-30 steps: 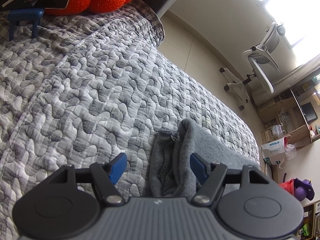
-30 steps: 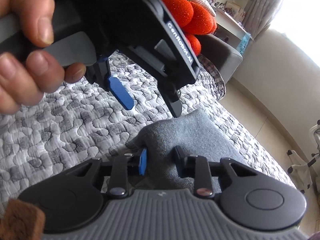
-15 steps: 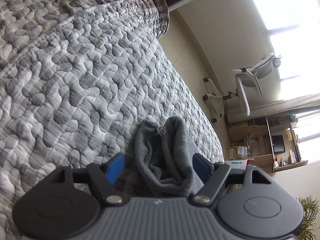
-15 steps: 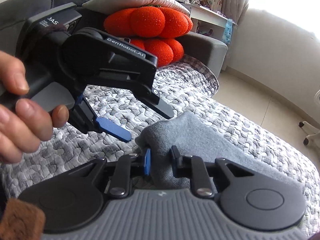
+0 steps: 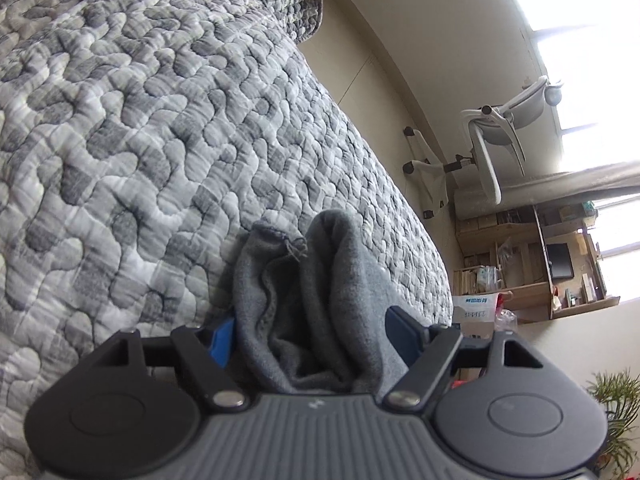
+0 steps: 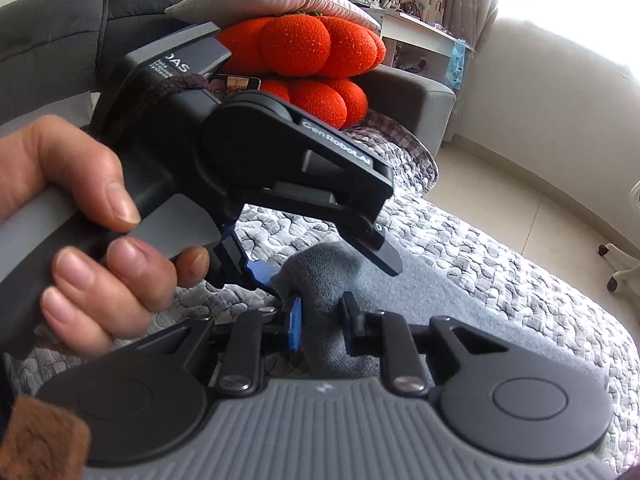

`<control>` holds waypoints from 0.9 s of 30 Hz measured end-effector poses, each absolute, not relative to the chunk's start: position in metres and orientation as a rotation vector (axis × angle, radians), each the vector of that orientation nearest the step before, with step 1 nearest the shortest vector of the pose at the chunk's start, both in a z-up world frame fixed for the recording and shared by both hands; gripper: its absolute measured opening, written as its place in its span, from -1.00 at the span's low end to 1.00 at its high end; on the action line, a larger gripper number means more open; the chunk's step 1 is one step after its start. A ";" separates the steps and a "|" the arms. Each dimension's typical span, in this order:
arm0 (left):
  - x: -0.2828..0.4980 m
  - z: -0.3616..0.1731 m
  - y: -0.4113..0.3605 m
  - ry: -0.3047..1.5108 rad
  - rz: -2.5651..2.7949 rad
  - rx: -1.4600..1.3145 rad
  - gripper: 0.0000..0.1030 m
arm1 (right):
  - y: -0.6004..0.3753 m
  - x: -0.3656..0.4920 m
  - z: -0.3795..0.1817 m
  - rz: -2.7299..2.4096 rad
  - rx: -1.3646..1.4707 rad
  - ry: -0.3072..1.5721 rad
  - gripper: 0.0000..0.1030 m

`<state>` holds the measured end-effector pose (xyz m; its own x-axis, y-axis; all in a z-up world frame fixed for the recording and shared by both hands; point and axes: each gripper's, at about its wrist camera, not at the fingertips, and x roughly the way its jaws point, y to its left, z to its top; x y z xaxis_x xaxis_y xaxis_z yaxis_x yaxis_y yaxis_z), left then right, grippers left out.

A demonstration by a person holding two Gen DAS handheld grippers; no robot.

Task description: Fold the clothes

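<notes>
A grey fleece garment [image 5: 320, 272] lies on the grey patterned quilt [image 5: 140, 140], with one edge bunched into upright folds. My left gripper [image 5: 311, 336] is open, and its blue pads [image 5: 222, 340] straddle that bunch, the fabric deep between them. In the right wrist view the same left gripper [image 6: 324, 264], held by a hand [image 6: 80, 220], reaches down over the garment's raised corner [image 6: 316, 264]. My right gripper [image 6: 322, 320] is shut on the garment's near fold, and the rest of the garment [image 6: 460, 280] spreads out to the right over the quilt [image 6: 500, 252].
Orange pumpkin cushions [image 6: 304, 52] under a pale pillow [image 6: 272, 0] sit at the far end against a grey sofa arm [image 6: 412, 92]. Beyond the quilt's edge is bare floor with a white office chair [image 5: 492, 140] and wooden shelves [image 5: 540, 260].
My left gripper has come down closer over the bunched garment edge, so the fabric now sits deeper between its open fingers. The right gripper stays shut on the fold.
</notes>
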<state>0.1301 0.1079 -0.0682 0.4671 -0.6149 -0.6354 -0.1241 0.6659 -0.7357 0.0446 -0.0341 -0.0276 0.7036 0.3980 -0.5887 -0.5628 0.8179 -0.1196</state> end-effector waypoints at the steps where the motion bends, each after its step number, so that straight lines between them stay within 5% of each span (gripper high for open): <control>1: 0.132 -0.067 0.105 1.061 -0.347 -0.792 0.48 | -0.034 0.045 -0.028 0.544 -0.300 0.582 -0.59; 3: 0.134 -0.066 0.101 1.053 -0.346 -0.748 0.42 | -0.035 0.046 -0.029 0.547 -0.298 0.589 -0.59; 7: 0.136 -0.065 0.097 1.046 -0.333 -0.668 -0.11 | -0.034 0.045 -0.033 0.556 -0.302 0.599 -0.59; 10: 0.137 -0.064 0.097 1.039 -0.333 -0.637 -0.33 | -0.034 0.043 -0.036 0.566 -0.307 0.603 -0.52; 15: 0.137 -0.061 0.095 1.024 -0.329 -0.587 -0.38 | -0.058 0.044 -0.033 0.567 -0.199 0.642 -0.29; 27: 0.134 -0.059 0.088 1.008 -0.277 -0.550 -0.31 | -0.148 0.056 -0.023 0.520 0.216 0.770 -0.10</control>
